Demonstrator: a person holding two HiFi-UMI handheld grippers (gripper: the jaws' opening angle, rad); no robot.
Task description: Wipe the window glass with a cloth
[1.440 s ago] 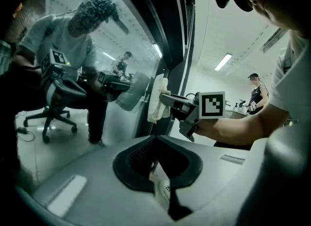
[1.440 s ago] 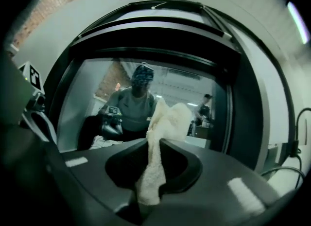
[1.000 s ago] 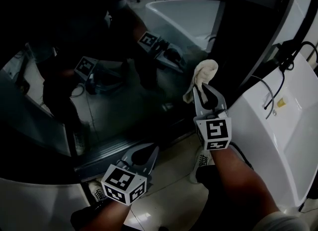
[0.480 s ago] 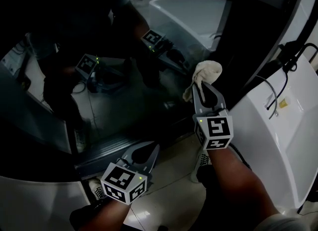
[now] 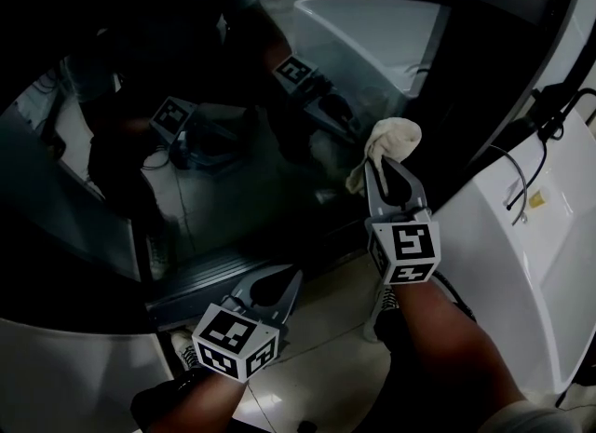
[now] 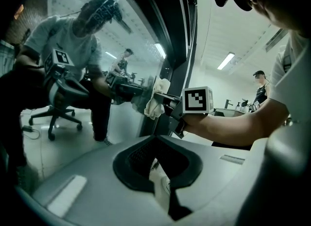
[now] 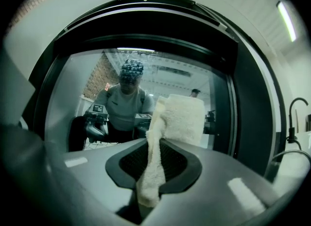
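Observation:
The window glass (image 5: 233, 180) is dark and mirrors me and both grippers. A cream cloth (image 5: 388, 139) is pressed against the glass near its right frame, with my right gripper (image 5: 383, 167) shut on it. In the right gripper view the cloth (image 7: 179, 119) stands up from the jaws and a strip of it hangs down between them, in front of the glass (image 7: 97, 81). My left gripper (image 5: 279, 280) hangs lower left, near the sill, shut and holding nothing. From the left gripper (image 6: 158, 164) view, the cloth (image 6: 156, 104) shows touching the glass (image 6: 92, 35).
A dark window frame (image 5: 484, 115) borders the glass on the right. A white basin (image 5: 507, 273) with a black tap (image 5: 521, 184) stands to the right. Below are pale floor tiles (image 5: 321, 366) and my shoe (image 5: 382, 308).
The right gripper and cloth have slid slightly to the right along the glass. The left gripper has hardly moved.

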